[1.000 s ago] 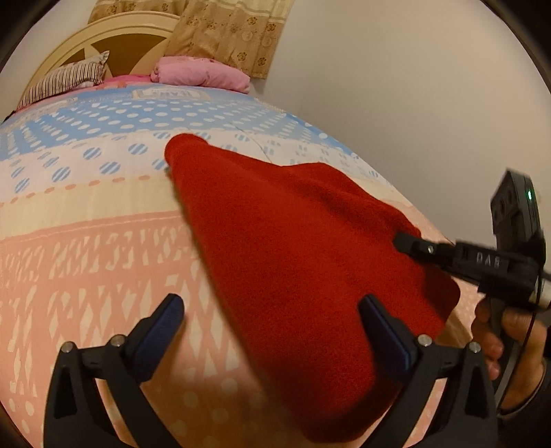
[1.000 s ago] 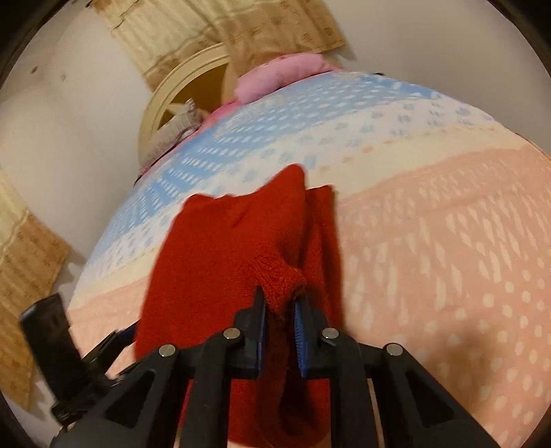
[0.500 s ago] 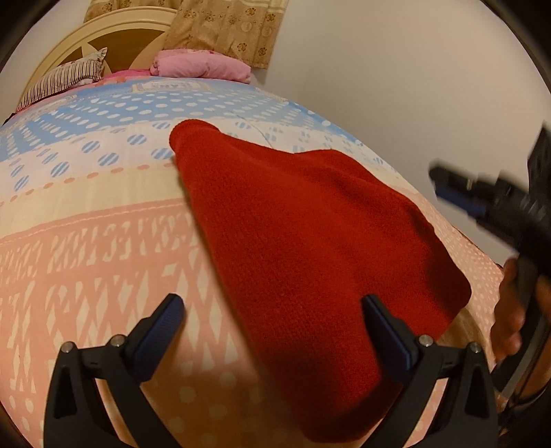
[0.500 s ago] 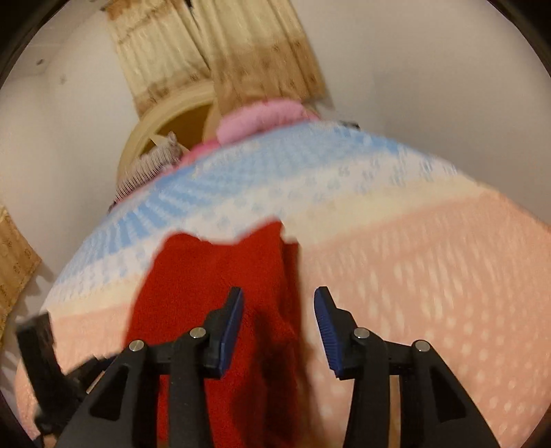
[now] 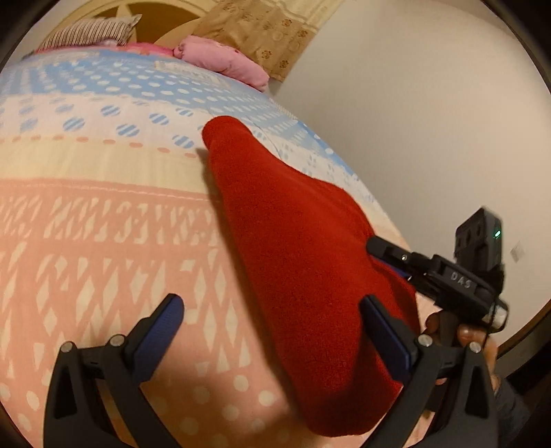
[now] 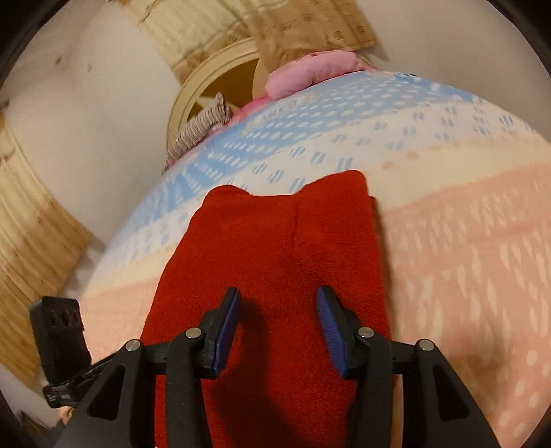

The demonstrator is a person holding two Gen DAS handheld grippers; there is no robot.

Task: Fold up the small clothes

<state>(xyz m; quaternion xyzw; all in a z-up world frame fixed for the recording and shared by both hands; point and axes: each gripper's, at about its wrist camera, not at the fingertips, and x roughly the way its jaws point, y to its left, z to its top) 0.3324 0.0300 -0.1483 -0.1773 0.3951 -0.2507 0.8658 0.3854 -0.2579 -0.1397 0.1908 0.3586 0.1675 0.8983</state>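
A small red knit garment (image 5: 303, 262) lies folded lengthwise on the patterned bedspread; it also shows in the right wrist view (image 6: 275, 262). My left gripper (image 5: 272, 317) is open, its right finger over the garment's near part, its left finger over bare bedspread. My right gripper (image 6: 278, 310) is open and empty just above the garment's near middle. In the left wrist view the right gripper (image 5: 396, 255) reaches in from the right, low at the garment's right edge.
The bedspread (image 5: 103, 224) is pink, cream and blue. Pink pillow (image 5: 220, 62), striped pillow (image 5: 89, 32) and a cream headboard (image 6: 213, 82) lie at the far end. A wall (image 5: 430, 120) runs along the bed's right side. The left tool shows at lower left (image 6: 58, 341).
My right gripper let go of the red garment's folded edge, opened, lifted away, then came back down over the garment. The left gripper stayed open and shifted slightly.
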